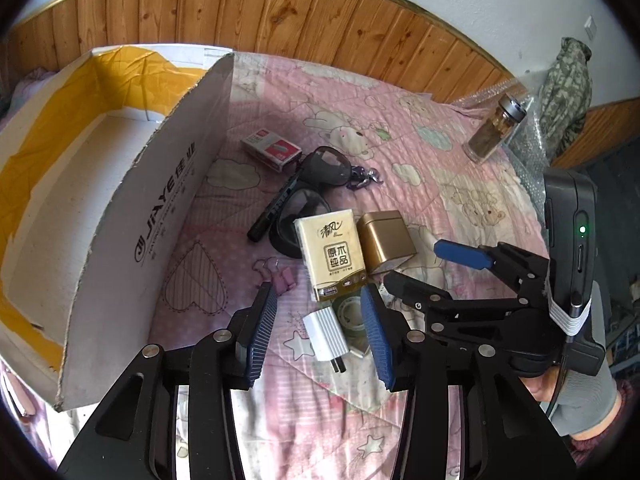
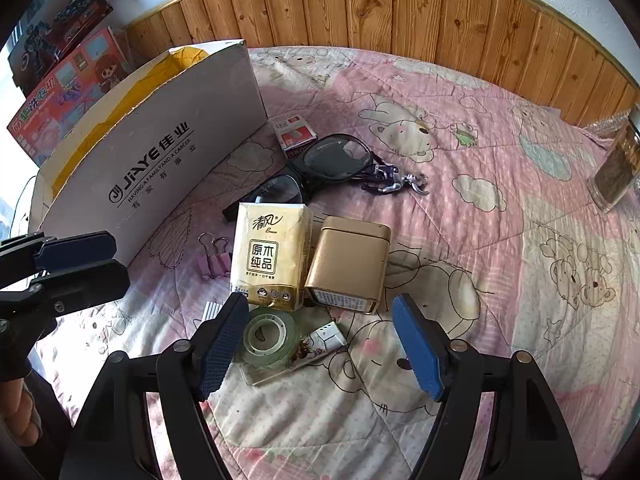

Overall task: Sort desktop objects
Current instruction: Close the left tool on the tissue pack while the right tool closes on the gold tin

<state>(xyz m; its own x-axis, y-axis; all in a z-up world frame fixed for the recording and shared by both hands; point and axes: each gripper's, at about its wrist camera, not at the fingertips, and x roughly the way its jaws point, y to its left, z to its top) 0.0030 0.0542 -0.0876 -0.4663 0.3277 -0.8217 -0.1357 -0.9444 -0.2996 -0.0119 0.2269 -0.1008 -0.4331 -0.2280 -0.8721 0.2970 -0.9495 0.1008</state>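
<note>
1. Pink cartoon-bear quilt (image 2: 500, 240) is covering the whole work surface; wood panelling (image 2: 400, 8) is running behind it.
2. White cardboard box (image 1: 120, 208), open top, yellow tape inside, is sitting at the left edge of the quilt; nothing visible inside it.
3. Left gripper (image 1: 320, 336) is hovering low over the clutter, fingers spread apart, gripping nothing; white charger plug (image 1: 326, 334) is lying between them on the quilt.
4. Right gripper (image 2: 320, 344) is hovering with its fingers spread wide, empty; clear tape roll (image 2: 270, 338) and a small printed wrapper (image 2: 320, 342) are lying between them, below.
5. Glass jar (image 1: 494, 128) with dark contents is standing upright far right, well apart from the pile.
6. Tissue pack (image 2: 272, 256) is lying mid-pile, touching gold tin (image 2: 348, 266) on its right.
7. Black glasses (image 2: 320, 168) are lying behind the tissue pack, partly under it.
8. Black marker (image 1: 272, 214) is lying under the glasses, pointing toward the box.
9. Staples box (image 1: 270, 148) is sitting near the box wall, just beside the glasses.
10. Purple keychain clip (image 2: 394, 182) is lying right of the glasses, touching them.
11. Pink binder clips (image 2: 216, 258) are lying just left of the tissue pack.
</note>
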